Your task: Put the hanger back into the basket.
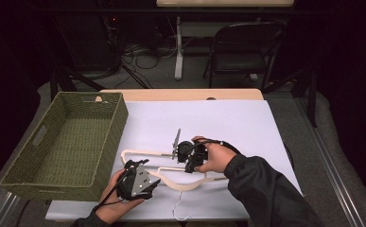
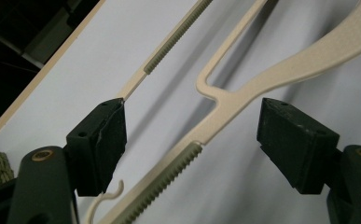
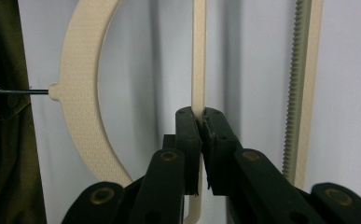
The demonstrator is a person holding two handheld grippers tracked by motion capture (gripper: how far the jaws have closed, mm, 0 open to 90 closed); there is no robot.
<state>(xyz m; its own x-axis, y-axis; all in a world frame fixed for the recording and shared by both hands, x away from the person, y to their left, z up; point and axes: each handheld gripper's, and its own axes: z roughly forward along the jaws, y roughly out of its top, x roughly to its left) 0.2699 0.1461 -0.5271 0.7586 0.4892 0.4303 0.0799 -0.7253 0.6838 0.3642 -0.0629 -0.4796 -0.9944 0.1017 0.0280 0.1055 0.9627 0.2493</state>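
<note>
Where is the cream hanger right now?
In the high view the cream hanger lies on the white table cover, right of the woven basket, its bar pinched by the right gripper.

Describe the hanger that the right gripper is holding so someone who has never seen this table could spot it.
On the white sheet covering the table, right of the green woven basket, lie two cream plastic hangers. The hanger nearer the person has a metal hook pointing at the table's front edge. The right gripper clamps its thin bar; the other hanger lies untouched.

Matt cream plastic hanger [image 1: 180,182] with metal hook [image 1: 178,212]; rough woven basket [image 1: 67,142].
</note>
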